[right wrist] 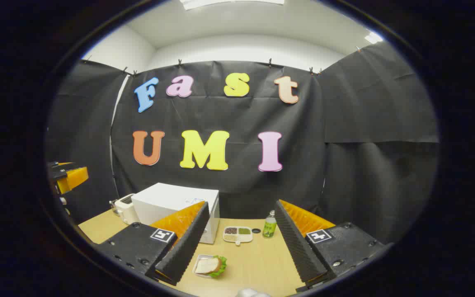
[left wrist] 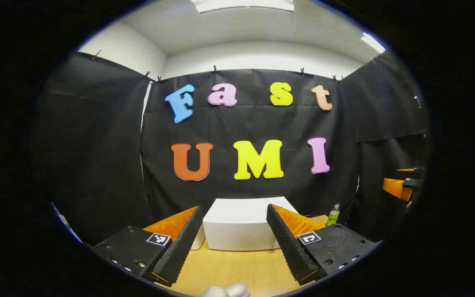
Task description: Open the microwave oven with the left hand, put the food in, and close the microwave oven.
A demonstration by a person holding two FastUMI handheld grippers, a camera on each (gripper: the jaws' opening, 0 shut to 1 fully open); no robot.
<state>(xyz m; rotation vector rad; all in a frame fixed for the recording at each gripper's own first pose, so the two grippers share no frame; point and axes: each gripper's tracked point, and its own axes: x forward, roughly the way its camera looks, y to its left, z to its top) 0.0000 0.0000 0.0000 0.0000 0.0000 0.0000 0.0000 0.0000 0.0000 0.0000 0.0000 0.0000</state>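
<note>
Microwave: one, white, boxy, door shut, sits at the back left of the worktop. Looks heavy and rigid, so it shouldn't slide when the door is pulled. Can't make out a handle from here; I'd take hold at the door's free edge.

Food: one sandwich on a small white tray, on the worktop in front of the microwave, apart from it. Bread is soft, lettuce hangs loose, crushes easily. Grab the tray rim, not the bread; tray looks light and may be slick.

Also one sectioned snack dish, one green bottle, one toaster-like white appliance.

Tools: two. Left tool open, empty, facing the microwave. Right tool open, empty, above the sandwich.
</note>
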